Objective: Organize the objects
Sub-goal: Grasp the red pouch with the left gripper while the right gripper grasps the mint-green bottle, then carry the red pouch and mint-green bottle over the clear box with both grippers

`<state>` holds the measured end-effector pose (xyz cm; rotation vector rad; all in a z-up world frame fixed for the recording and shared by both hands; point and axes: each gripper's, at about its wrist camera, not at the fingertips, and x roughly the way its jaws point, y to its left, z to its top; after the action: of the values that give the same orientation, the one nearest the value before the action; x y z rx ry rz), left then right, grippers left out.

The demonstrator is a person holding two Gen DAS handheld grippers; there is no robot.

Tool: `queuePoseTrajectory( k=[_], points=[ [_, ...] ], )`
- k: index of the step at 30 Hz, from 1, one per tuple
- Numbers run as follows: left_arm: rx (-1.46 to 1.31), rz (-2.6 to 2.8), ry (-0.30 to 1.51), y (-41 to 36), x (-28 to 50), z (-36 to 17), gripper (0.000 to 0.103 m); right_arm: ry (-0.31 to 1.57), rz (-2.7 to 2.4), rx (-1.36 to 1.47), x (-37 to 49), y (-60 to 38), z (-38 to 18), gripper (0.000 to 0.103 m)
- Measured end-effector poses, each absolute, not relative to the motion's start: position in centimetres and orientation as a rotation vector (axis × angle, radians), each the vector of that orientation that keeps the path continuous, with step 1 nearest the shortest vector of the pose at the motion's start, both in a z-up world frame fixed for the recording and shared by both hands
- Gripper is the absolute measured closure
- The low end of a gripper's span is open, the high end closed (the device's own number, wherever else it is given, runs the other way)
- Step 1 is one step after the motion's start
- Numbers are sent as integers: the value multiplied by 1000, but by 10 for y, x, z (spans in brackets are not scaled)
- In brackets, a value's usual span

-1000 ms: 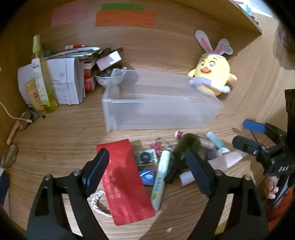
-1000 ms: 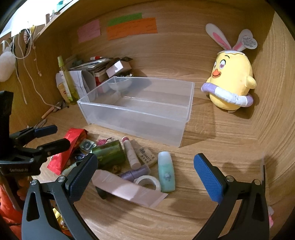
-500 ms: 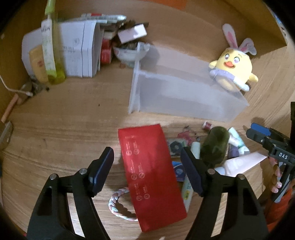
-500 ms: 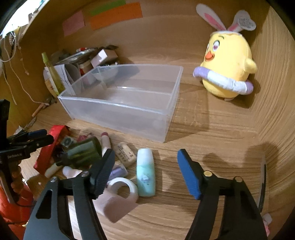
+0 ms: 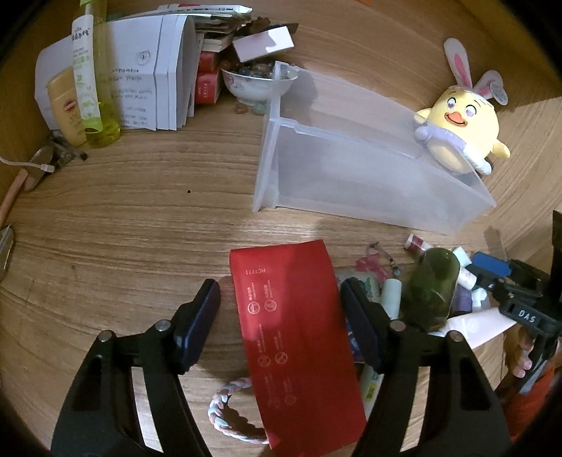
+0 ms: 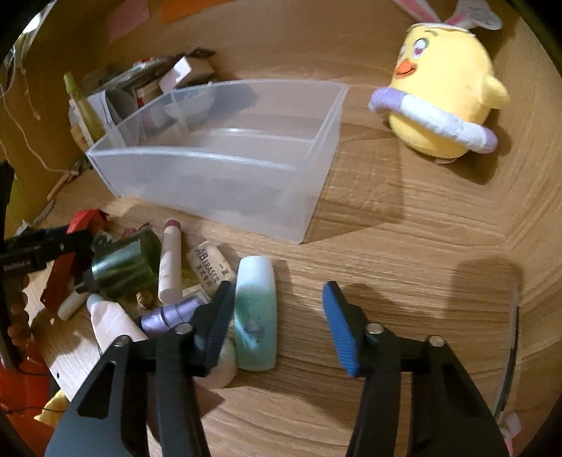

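Both grippers are coming down with fingers closing but not yet pinching: left gripper (image 5: 279, 318) around the red packet (image 5: 295, 337), right gripper (image 6: 277, 323) around the green tube (image 6: 255, 313) (clear bin (image 6: 224, 165) is waiting empty on the surface).

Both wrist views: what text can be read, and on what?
"DAS": right gripper.
"AB ERASER": eraser; its smaller print is unreadable.
Red packet: pale print, too blurred.
White papers, tall green bottle: print too small.
Left gripper's side label: blurred.

A wood-grain desk (image 5: 116, 225) meets a matching back panel (image 6: 298, 38), seemingly bearing coloured notes (image 6: 128, 17).
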<state>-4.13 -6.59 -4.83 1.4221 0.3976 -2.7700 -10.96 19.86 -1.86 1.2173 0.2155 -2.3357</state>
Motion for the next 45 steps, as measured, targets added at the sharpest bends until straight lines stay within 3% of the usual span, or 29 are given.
queuePoseTrajectory(
  k=[2, 8, 22, 45],
  points=[
    [1428, -2777, 416, -67, -43, -47, 42, 229, -2314, 1225, -111, 194, -22, 66],
    [1425, -2773, 427, -69, -48, -46, 43, 282, -2332, 1210, -110, 189, -24, 80],
    [1337, -2818, 391, -64, -42, -30, 49, 249, -2420, 1140, -101, 200, -18, 80],
    [1059, -2944, 342, -50, -34, 43, 49, 75, -2504, 838, -96, 213, 59, 80]
  ],
)
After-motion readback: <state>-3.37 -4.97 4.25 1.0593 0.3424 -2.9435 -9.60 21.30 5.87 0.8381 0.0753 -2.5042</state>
